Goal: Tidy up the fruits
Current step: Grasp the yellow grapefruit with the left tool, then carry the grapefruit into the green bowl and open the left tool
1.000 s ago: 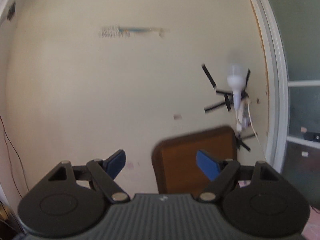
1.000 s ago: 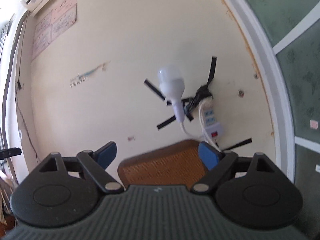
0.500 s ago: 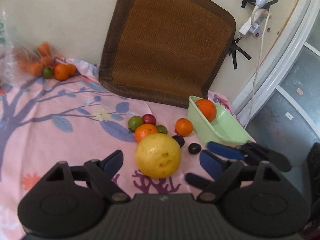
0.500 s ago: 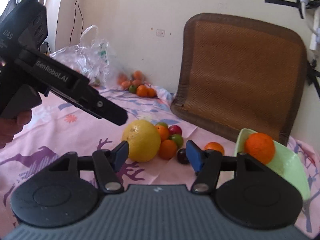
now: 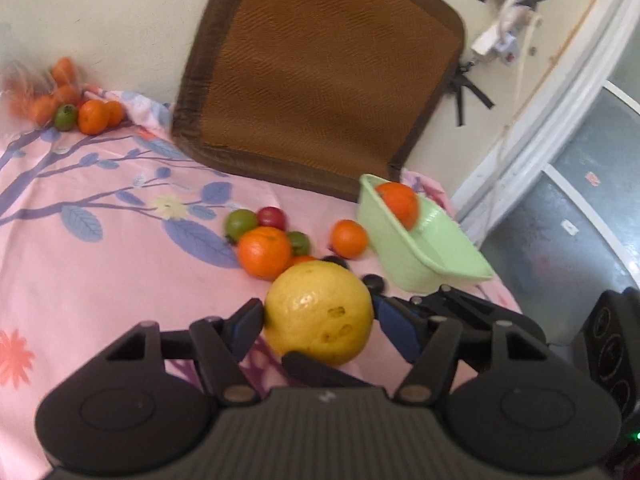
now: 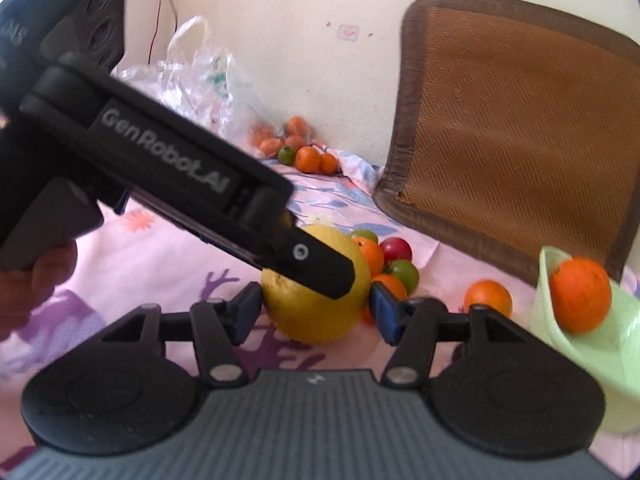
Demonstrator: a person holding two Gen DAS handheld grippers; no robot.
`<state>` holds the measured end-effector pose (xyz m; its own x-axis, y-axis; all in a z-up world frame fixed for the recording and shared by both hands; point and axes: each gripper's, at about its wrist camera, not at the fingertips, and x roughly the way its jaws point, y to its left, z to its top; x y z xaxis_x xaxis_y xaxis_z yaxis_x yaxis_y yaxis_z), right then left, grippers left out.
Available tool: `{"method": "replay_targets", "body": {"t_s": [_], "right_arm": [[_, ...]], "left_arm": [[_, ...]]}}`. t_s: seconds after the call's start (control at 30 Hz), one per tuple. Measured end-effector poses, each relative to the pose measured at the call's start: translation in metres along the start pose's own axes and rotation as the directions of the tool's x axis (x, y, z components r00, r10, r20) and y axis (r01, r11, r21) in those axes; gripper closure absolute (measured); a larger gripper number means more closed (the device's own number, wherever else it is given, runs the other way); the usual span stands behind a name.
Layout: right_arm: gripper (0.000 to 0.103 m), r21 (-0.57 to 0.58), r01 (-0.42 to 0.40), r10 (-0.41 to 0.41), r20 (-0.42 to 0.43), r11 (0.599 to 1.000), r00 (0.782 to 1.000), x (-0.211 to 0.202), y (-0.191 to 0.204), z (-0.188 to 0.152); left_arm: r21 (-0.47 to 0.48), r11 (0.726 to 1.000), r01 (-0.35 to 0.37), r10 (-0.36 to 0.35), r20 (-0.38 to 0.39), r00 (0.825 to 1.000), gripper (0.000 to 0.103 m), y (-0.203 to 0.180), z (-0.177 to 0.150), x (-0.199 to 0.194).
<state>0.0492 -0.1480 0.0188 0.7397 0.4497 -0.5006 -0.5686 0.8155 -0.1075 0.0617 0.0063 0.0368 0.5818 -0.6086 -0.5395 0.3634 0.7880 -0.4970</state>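
A large yellow pomelo [image 5: 319, 312] lies on the pink flowered cloth [image 5: 100, 264]. My left gripper [image 5: 318, 320] is open, its blue pads on either side of the fruit. My right gripper [image 6: 316, 308] is open too and also straddles the pomelo [image 6: 316, 312]; the left tool [image 6: 160, 168] crosses in front of it. Behind are oranges [image 5: 264, 252], green and red small fruits and dark plums. A light green tub [image 5: 424, 248] at the right holds one orange [image 5: 398, 204]; it also shows in the right wrist view [image 6: 580, 320].
A brown woven cushion [image 5: 320, 80] leans on the wall behind the fruits. More oranges [image 5: 92, 116] and a clear plastic bag [image 6: 192, 80] lie at the back left. The bed edge and a grey floor [image 5: 560, 240] are to the right.
Both views swung down from the wall to the bed. Both grippers have since moved in on the pomelo, which now sits between their pads.
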Motion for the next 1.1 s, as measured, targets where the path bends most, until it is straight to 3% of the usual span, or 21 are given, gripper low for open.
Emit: {"method": "replay_targets", "body": {"t_s": [0.2,0.37,0.47,0.6,0.67,0.77,0.83,0.97,1.1], "right_arm": [[0.042,0.004,0.105,-0.105,0.039,0.994,0.994,-0.061,-0.002,-0.023],[0.042,0.021,0.206,-0.206,0.020,0.978,0.978,-0.097,-0.010,-0.049],[0.042,0.066,0.220,-0.220,-0.006,0.973,0.975,-0.105,-0.019,-0.061],[0.041,0.092,0.201,-0.202,0.001,0.975,0.979,-0.110,-0.023,-0.068],[0.040,0.086,0.196,-0.198,0.012,0.977,0.980,-0.110,-0.023,-0.070],[0.037,0.104,0.180,-0.183,0.016,0.978,0.983,-0.111,-0.025,-0.076],[0.037,0.130,0.167,-0.167,-0.010,0.977,0.986,-0.106,-0.030,-0.077],[0.043,0.207,0.133,-0.132,-0.019,0.969,0.991,-0.106,-0.041,-0.076],[0.043,0.198,0.183,-0.196,0.049,0.963,0.979,-0.119,-0.053,-0.060]], "left_arm": [[0.087,0.993,0.076,-0.074,-0.032,0.997,0.038,-0.057,-0.022,0.015],[0.134,0.985,0.108,-0.093,-0.117,0.989,0.038,-0.093,-0.042,0.048],[0.143,0.985,0.100,-0.078,-0.153,0.985,0.036,-0.103,-0.052,0.062],[0.155,0.984,0.088,-0.062,-0.163,0.985,0.021,-0.109,-0.055,0.062],[0.164,0.984,0.072,-0.046,-0.152,0.987,0.020,-0.109,-0.055,0.058],[0.159,0.985,0.062,-0.036,-0.159,0.987,0.021,-0.108,-0.055,0.058],[0.148,0.986,0.077,-0.049,-0.183,0.982,0.037,-0.108,-0.055,0.064],[0.164,0.984,0.073,-0.041,-0.190,0.981,0.038,-0.118,-0.048,0.072],[0.236,0.967,0.101,-0.071,-0.133,0.989,0.038,-0.148,-0.007,0.072]]}}
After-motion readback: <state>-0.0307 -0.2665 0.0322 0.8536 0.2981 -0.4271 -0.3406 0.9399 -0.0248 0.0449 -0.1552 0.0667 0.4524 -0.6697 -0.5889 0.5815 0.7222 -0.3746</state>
